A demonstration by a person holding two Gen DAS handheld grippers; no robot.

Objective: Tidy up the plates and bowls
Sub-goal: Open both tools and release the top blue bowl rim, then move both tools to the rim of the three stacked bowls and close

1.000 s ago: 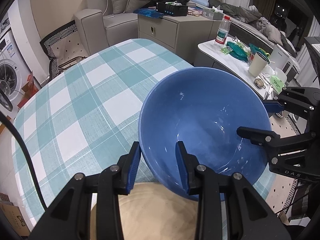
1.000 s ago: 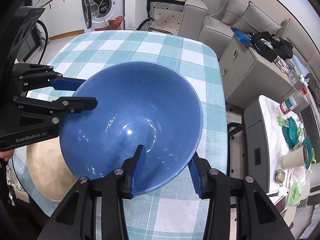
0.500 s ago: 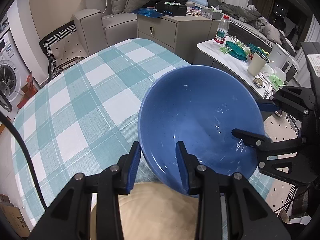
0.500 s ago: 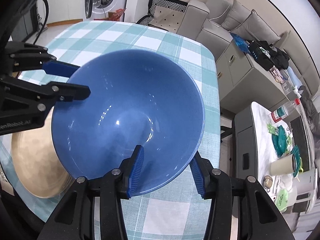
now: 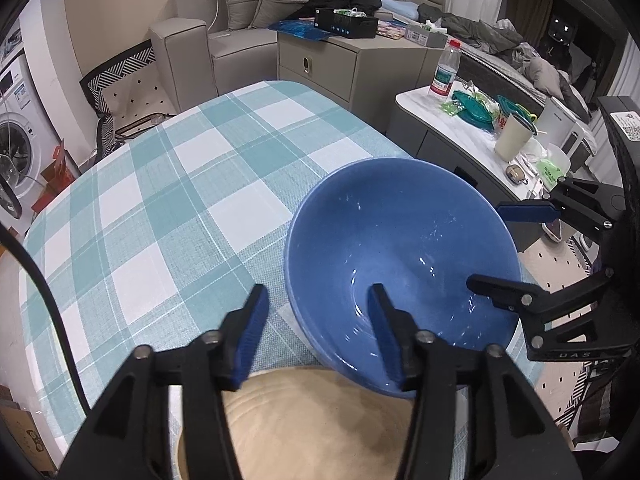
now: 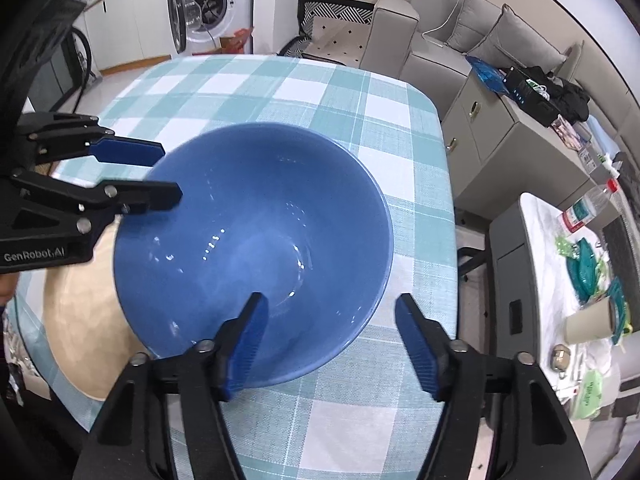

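I see my left gripper (image 5: 316,312) and right gripper (image 6: 332,324) with jaws just opening, each straddling the rim of the blue bowl (image 6: 256,248) without pressing. The bowl sits between both, overlapping a tan plate (image 5: 320,420). The left gripper reads "GenRobot.AI".
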